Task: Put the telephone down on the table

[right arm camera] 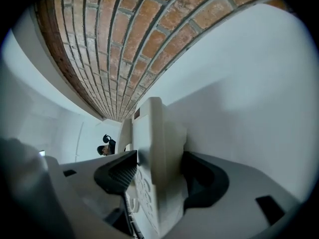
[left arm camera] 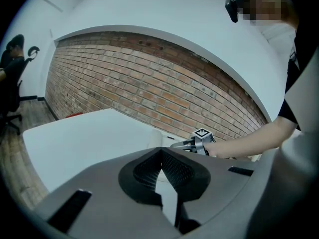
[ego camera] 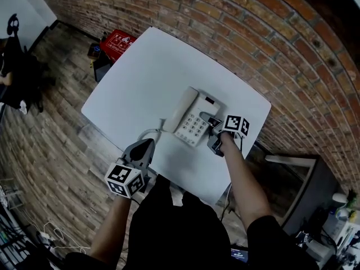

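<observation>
Cream plastic desk telephone (ego camera: pixel 194 117), handset cradled, pale keypad, small dark display, flat on white table (ego camera: pixel 146 66) at frame centre, between right gripper's (ego camera: pixel 212 128) wide jaws, left gripper's (ego camera: pixel 149 145) jaws together, lower left

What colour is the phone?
The phone is cream white; the head view shows it best.

A red-brown brick wall (ego camera: pixel 242 21) fills the top and right of the head view and meets a plain white wall (ego camera: pixel 17 4) at the upper left. Weathered grey-brown plank flooring (ego camera: pixel 50 134) covers the left side. A white rounded-corner table (ego camera: pixel 140 77) stands at centre, with a flat red box (ego camera: pixel 117 43) just beyond its upper-left corner. A black office chair (ego camera: pixel 17 72) sits at far left, and white cables (ego camera: pixel 53 235) lie at lower left.
</observation>
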Demonstrator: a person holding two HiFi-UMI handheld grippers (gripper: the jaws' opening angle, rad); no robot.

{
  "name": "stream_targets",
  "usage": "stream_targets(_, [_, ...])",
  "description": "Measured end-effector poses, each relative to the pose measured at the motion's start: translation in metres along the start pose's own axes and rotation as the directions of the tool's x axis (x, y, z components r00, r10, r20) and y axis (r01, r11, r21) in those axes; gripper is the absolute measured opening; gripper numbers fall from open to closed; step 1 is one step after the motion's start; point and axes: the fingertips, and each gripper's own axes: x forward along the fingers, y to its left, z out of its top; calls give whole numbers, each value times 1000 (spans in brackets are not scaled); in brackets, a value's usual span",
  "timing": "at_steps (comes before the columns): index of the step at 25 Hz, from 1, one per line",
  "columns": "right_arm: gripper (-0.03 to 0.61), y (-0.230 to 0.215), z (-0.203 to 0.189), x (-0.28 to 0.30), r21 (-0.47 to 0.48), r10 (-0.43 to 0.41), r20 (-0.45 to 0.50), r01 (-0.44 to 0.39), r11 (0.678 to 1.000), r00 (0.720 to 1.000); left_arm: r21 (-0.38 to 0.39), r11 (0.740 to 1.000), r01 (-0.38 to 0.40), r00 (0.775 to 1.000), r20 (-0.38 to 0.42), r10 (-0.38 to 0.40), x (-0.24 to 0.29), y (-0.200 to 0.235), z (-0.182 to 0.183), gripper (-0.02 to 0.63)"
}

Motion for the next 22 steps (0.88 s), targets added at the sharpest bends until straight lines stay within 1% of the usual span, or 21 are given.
stream_targets(3, [278,-9,2,-10,-21,-33,5,33,999,999,6,1000,0,1000,3,0,-1,-8,-1,12])
stream_targets(5, [278,-11,8,-18,-38,-39,14,39,998,999,13,1000,0,1000,11,-1,-1,-15,0,12])
stream_targets(8, [278,-4,12,-36,-53,-2,34,4,999,999,17,1000,0,1000,24,-1,-1,-28,1,12])
stream_targets(10, [273,5,8,-53,-82,34,44,-30,996,998,21,1000,-1,1000,32,1,-3,-37,1,12])
stream_targets(11, [253,10,4,-62,-103,57,48,-51,993,997,23,1000,-3,999,37,2,-4,-43,1,12])
stream_targets(12, [206,16,-1,-73,-125,79,50,-73,989,996,24,1000,-6,999,43,5,-5,-49,2,12])
stream_targets(13, [178,21,-7,-83,-148,100,52,-91,985,994,25,1000,-9,999,50,8,-7,-55,2,12])
stream_targets(15, [100,29,-20,-106,-186,134,56,-122,975,989,27,999,-18,998,66,16,-11,-70,1,12])
stream_targets(19, [61,41,-50,-146,-221,211,49,-195,956,976,18,999,-43,995,96,41,-22,-101,-6,12])
stream_targets(22, [54,51,-73,-172,-265,280,11,-267,926,960,19,998,-64,992,106,61,-30,-122,-16,12])
